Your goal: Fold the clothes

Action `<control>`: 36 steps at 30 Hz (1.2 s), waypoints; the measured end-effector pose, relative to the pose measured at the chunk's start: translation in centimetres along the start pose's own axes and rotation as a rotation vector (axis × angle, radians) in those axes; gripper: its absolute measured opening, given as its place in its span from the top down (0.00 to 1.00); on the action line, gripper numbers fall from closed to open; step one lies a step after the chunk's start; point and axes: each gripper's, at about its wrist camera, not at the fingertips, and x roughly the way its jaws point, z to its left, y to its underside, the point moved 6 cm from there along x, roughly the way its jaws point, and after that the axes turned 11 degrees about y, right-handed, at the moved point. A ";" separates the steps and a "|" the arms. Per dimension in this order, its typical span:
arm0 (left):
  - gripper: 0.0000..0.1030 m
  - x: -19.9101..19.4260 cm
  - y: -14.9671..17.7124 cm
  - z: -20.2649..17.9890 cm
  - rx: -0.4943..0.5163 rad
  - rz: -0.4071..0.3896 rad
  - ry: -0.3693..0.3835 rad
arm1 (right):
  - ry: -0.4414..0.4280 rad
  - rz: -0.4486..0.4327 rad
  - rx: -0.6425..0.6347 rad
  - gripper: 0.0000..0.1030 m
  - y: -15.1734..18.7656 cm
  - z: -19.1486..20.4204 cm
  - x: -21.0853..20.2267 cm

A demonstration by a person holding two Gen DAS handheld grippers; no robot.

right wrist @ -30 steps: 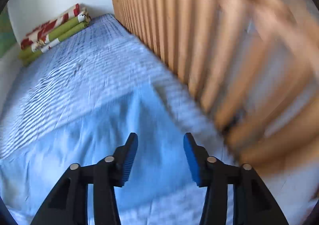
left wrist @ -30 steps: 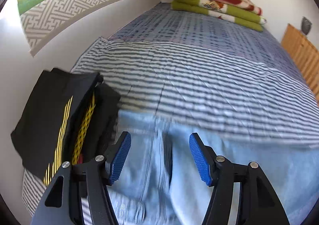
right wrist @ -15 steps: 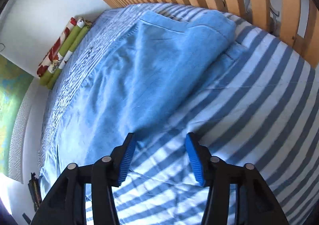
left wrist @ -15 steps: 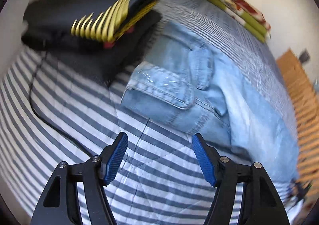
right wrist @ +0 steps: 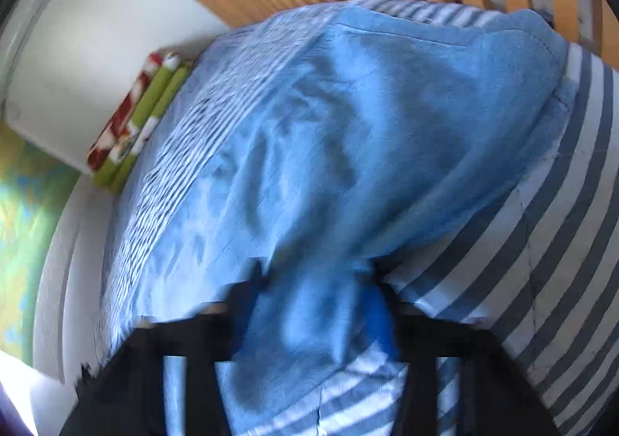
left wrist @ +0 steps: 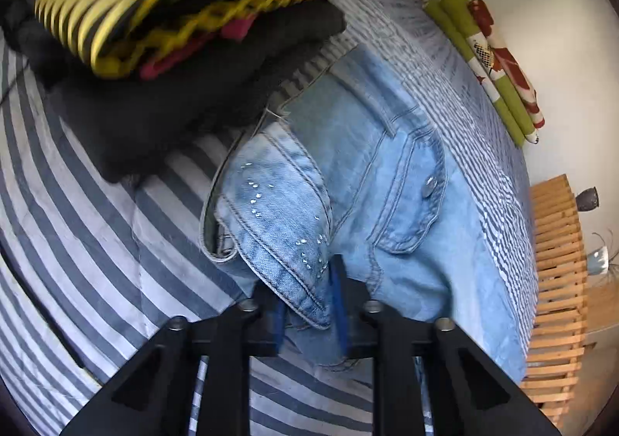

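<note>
- The jeans (left wrist: 379, 180) lie spread along a bed with a striped cover (left wrist: 89, 227), their waist end toward the left wrist camera and the legs running off toward the wooden slats (left wrist: 557, 281).
- The left gripper (left wrist: 309, 300) has just been closing its jaws; they now pinch the studded denim corner at the waist, cloth bunched between the blue pads.
- A pile of dark folded clothes (left wrist: 162, 60) with yellow stripes sits just beside the waistband on the bed.
- The right gripper (right wrist: 313, 324) has also just been closing; the blurred right wrist view shows the jaws clamped on a gathered fold of the jeans' pale blue leg (right wrist: 348, 126).
- A folded green and red blanket (right wrist: 131, 130) rests at the far end of the bed against the white wall.
</note>
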 end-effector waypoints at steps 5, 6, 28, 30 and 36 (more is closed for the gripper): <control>0.87 -4.9 -0.1 -2.3 0.061 -0.043 0.060 | -0.046 -0.029 -0.006 0.90 -1.8 1.9 -2.6; 0.87 -6.4 0.3 -2.7 0.083 -0.050 0.066 | -0.035 -0.062 -0.043 0.91 -2.1 2.6 -3.9; 0.70 -30.1 20.5 12.9 0.131 0.132 0.026 | 0.303 0.032 -0.333 0.81 7.3 -8.3 -13.1; 0.63 -32.0 19.0 12.0 0.166 0.079 0.018 | 0.343 -0.034 -0.394 0.81 7.9 -7.9 -15.4; 0.59 -30.1 14.9 7.9 0.254 0.055 0.060 | 0.149 -0.034 -0.676 0.81 14.1 -0.5 -19.1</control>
